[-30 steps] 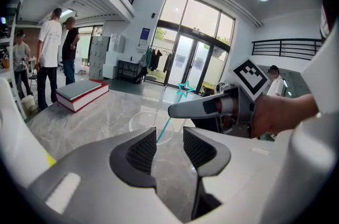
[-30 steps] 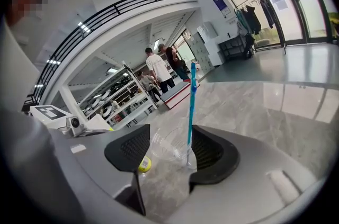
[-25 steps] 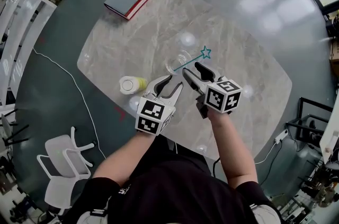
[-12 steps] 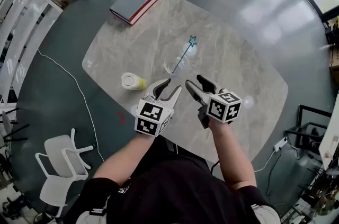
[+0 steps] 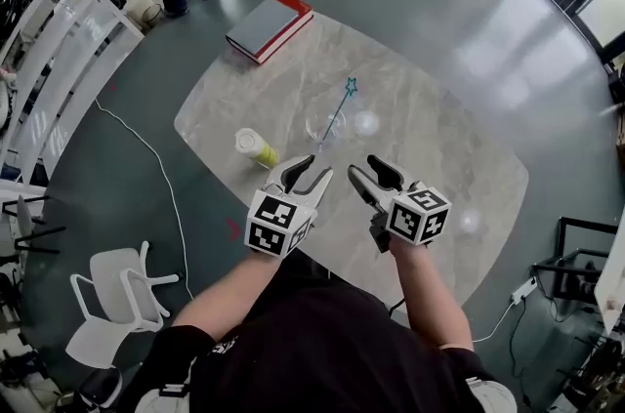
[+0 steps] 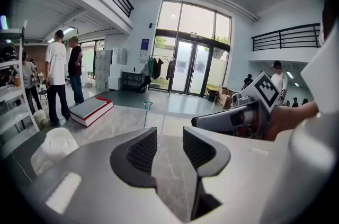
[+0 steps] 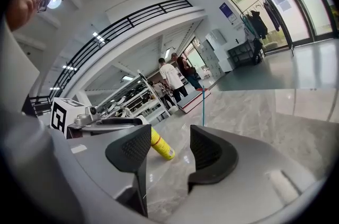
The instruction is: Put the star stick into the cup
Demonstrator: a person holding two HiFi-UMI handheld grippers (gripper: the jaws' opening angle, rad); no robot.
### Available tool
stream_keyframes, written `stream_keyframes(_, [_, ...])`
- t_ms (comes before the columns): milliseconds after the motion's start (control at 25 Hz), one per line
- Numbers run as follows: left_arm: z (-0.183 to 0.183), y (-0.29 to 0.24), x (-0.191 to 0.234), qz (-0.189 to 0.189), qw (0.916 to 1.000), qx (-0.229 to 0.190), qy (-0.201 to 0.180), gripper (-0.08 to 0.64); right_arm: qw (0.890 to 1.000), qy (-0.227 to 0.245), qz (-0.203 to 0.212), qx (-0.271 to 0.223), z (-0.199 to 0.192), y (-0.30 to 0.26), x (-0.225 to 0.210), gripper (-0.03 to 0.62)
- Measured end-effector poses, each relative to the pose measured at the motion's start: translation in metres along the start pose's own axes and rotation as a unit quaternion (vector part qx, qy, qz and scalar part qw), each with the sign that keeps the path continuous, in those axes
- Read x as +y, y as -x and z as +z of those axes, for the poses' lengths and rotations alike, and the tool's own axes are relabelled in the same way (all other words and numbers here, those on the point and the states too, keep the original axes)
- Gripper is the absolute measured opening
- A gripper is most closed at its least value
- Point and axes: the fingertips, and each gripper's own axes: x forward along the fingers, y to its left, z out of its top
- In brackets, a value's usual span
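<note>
Above the marble table (image 5: 430,147), the left gripper (image 5: 319,166) hovers spread and empty beside the right gripper (image 5: 361,166), whose empty jaws have just been closing slightly yet stand apart, while beyond them the barely discernible clear cup (image 5: 320,126) holds the leaning star stick (image 5: 342,104).

Head view steeply down over table (image 5: 430,157); gripper views low, sharing star stick (image 6: 146,114)

I can read no words anywhere; the blue wall sign (image 6: 144,47) by the far windows is too small.
</note>
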Motion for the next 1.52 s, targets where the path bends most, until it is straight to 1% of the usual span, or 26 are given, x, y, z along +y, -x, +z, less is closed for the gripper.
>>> stream_keyframes(160, [0.008,0.019,-0.005,0.017,0.9997,-0.014,-0.005,0.122,0.999,-0.002,0.032,-0.016,0.005,0.010,0.019,0.236])
stream_keyframes(280, [0.011,0.035,-0.003,0.032,0.9992,-0.025,0.001,0.103,0.998,0.002,0.048,-0.035,0.010,0.019,0.035,0.213])
stream_keyframes(400, [0.008,0.049,-0.005,0.034,0.9990,-0.028,0.010,0.094,0.997,0.024,0.046,-0.054,0.018,0.032,0.046,0.167])
stream_keyframes(520, [0.010,0.067,-0.005,0.023,0.9988,-0.033,0.029,0.078,0.995,0.056,0.047,-0.061,0.024,0.040,0.062,0.136])
stream_keyframes(640, [0.020,0.085,0.001,0.015,0.9979,-0.049,0.039,0.058,0.993,0.088,0.046,-0.058,0.025,0.037,0.080,0.124])
stream_keyframes(840, [0.025,0.109,0.011,0.013,0.9975,-0.064,0.027,0.048,0.991,0.115,0.051,-0.054,0.024,0.029,0.112,0.114])
stream_keyframes(1040, [0.022,0.128,0.022,0.009,0.9971,-0.070,0.026,0.040,0.989,0.124,0.052,-0.053,0.025,0.017,0.131,0.099])
stream_keyframes(1120, [0.025,0.137,0.029,0.012,0.9965,-0.079,0.025,0.037,0.988,0.137,0.047,-0.054,0.028,0.013,0.137,0.094])
stream_keyframes(1200, [0.030,0.145,0.030,0.010,0.9959,-0.087,0.022,0.035,0.986,0.151,0.046,-0.057,0.030,0.014,0.146,0.075])
stream_keyframes(1400, [0.045,0.157,0.029,0.005,0.9940,-0.109,-0.006,0.018,0.985,0.129,0.080,-0.078,0.037,0.026,0.171,0.035])
stream_keyframes(1440, [0.048,0.158,0.029,0.005,0.9936,-0.113,-0.012,0.015,0.985,0.133,0.081,-0.080,0.038,0.029,0.174,0.021])
stream_keyframes(1520, [0.054,0.157,0.030,0.004,0.9928,-0.118,-0.020,0.011,0.983,0.142,0.082,-0.083,0.041,0.036,0.177,0.015])
